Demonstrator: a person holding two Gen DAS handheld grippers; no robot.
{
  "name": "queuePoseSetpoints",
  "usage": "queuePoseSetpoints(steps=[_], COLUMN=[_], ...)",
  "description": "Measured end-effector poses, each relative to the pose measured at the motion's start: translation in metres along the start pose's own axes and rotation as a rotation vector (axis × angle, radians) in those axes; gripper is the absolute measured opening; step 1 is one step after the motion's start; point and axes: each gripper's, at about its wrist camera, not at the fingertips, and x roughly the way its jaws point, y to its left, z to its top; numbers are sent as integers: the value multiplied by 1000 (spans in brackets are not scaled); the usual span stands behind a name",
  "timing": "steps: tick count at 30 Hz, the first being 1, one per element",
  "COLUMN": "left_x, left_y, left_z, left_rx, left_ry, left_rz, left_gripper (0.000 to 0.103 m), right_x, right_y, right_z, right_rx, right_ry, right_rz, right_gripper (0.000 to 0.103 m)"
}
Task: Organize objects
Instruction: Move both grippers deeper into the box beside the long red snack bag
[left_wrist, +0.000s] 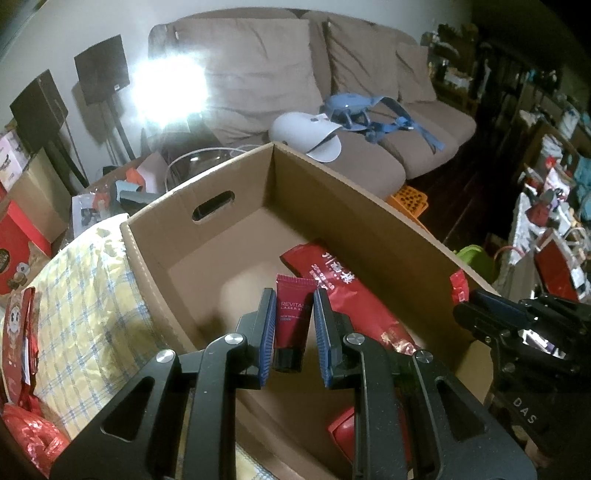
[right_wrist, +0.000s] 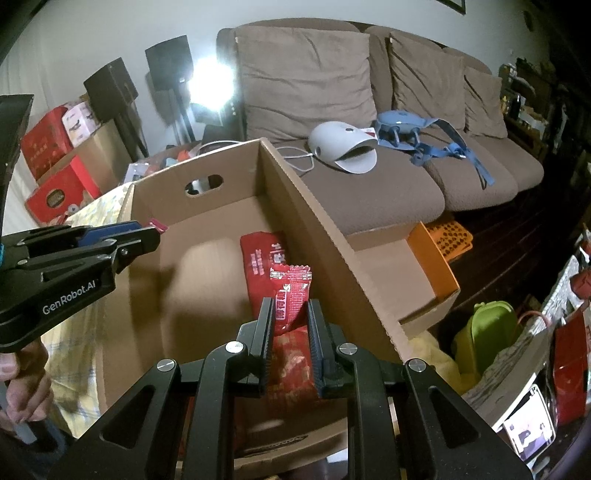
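Two tools gripping over box (left_wrist: 229, 173), tube (left_wrist: 291, 314), sachet (right_wrist: 290, 295)

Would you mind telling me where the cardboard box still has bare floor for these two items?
The cardboard box has bare floor on its left half, between the wall with the handle hole and the long red packet. The right side is crowded: that packet lies along the right wall.
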Motion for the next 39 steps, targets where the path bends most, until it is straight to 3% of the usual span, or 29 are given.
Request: queuePoseSetpoints(steps=[39], left_x=[18], left_y=[-5], left_z=[-5], left_rx=[31], left_ry=[89], left_rz=[-37], left_gripper=[19], right_x=[12], right_y=[3], right_z=[-3], right_rx=[-21], right_ry=[59], right_rz=[10], right_gripper=[17])
